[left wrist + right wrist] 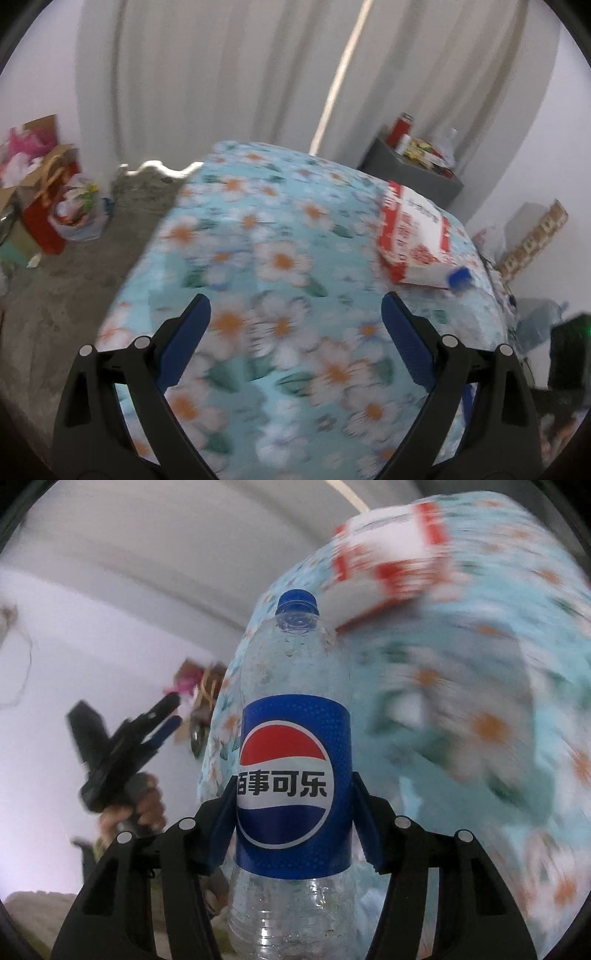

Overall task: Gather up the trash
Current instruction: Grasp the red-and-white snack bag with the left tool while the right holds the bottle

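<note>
**Right gripper holding bottle; left gripper empty over bed**

On my right wrist camera, the right gripper [294, 794] is closed on a clear plastic bottle [293, 760]. The two blue fingers [364, 808] press against opposite sides of the blue label band, roughly at mid-body. The bottle stands upright along the fingers, its blue cap [297, 602] pointing away from the camera. It appears empty, with droplets on the inner wall. Behind it I see the floral bedspread [461, 701], heavily blurred, and a red-and-white package [391, 550] lying on it beyond the cap.

On my left wrist camera, the left gripper [295, 306] is spread wide with nothing between its fingers, above the same bedspread [266, 258]. The package [413, 236] lies to its right on the bedspread, well apart from the fingers. The cap [460, 278] shows at the package's near corner.

The right view also catches the left gripper [162, 716] from the side, gripped by a hand [144, 805], left of the bottle and apart from it.

Bags and boxes [48, 192] sit on the floor by the wall.
</note>
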Tool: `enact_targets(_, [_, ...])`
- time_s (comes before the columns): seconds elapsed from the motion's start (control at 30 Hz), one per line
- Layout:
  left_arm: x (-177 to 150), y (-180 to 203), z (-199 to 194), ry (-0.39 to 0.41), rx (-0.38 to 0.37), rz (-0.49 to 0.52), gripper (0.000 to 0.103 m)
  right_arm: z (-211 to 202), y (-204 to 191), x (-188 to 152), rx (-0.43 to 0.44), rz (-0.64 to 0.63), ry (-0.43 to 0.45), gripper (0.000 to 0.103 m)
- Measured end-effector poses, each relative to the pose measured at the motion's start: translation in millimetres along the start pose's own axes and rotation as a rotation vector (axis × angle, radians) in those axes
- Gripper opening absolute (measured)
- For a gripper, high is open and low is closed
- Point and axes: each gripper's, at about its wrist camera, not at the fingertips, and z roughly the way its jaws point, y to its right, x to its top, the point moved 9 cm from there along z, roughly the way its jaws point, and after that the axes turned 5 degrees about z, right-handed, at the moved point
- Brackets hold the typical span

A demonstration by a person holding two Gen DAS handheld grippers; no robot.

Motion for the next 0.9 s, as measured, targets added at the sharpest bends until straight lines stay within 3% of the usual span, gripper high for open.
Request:
enact_targets(0.2, [19.8,77.5,53.0,-0.086,-0.215,0.089,0.089,-68.6,61.8,-9.7,-0.084,0.149,0.183,0.056])
enact_targets(0.37, [36.6,108.6,114.4,-0.164,-0.197,0.103,0.089,-86.1,96.9,-16.8,-0.114,0.231,0.223,0.056])
enact_targets(0.6, [31.7,99.1,196.8,-0.354,-0.108,-0.005,0.06,-100.5,107.8,-24.3,-0.095,0.253,0.24,0.057])
enact_targets(0.67, [32.8,104.0,199.6,-0.327,-0.067,0.057,0.047,-96.8,107.1,-20.9,-0.096,0.261,0.249,0.057])
enact_targets(0.73, [31.9,114.2,199.0,-0.31,-0.081,0.123,0.023,-92.7,104.2,-21.2,-0.093,0.267,0.261,0.057])
enact_targets(0.83, [26.7,126.2,190.5,-0.282,-0.084,0.187,0.011,-98.7,108.1,-25.7,-0.081,0.277,0.275,0.057])
enact_targets(0.9, [24.9,130.2,180.3,-0.264,-0.088,0.215,0.008,-98.2,112.1,-24.7,-0.078,0.286,0.276,0.057])
